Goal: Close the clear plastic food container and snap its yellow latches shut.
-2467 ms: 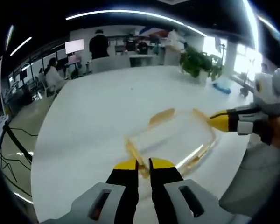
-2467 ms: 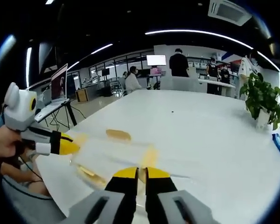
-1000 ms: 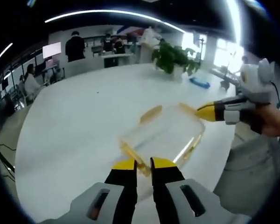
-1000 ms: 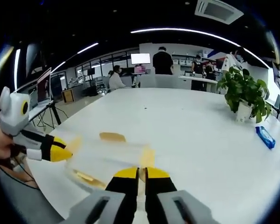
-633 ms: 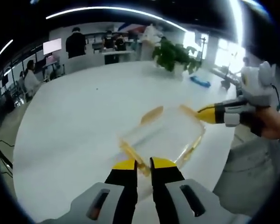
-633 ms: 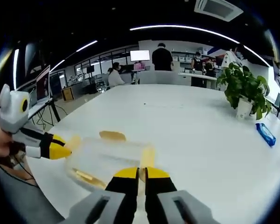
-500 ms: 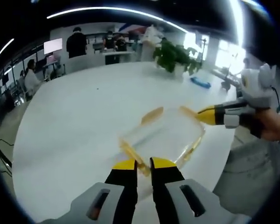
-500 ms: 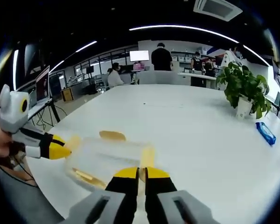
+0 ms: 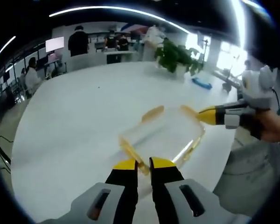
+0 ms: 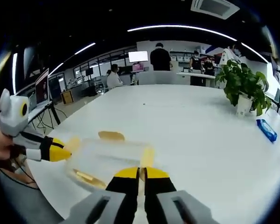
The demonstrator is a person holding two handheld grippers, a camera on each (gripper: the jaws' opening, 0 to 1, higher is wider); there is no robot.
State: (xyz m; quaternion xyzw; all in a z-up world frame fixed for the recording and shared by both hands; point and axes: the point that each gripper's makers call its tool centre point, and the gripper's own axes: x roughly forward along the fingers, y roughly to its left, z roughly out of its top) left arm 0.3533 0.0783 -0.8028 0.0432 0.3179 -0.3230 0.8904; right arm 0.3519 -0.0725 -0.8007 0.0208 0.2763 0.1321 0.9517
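Nothing has shifted since the earlier frames. Left gripper (image 9: 143,164) and right gripper (image 10: 140,173), jaws narrow, each pinch a yellow latch (image 9: 130,151) of the container (image 10: 107,156) directly ahead. Risk: uneven pressure could slide it across the table (image 10: 200,135).

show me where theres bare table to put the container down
Bare white table runs from the clear container out to the potted plant and the blue object. It is crowded at the near edge, where the left gripper and right gripper pinch the yellow latches.
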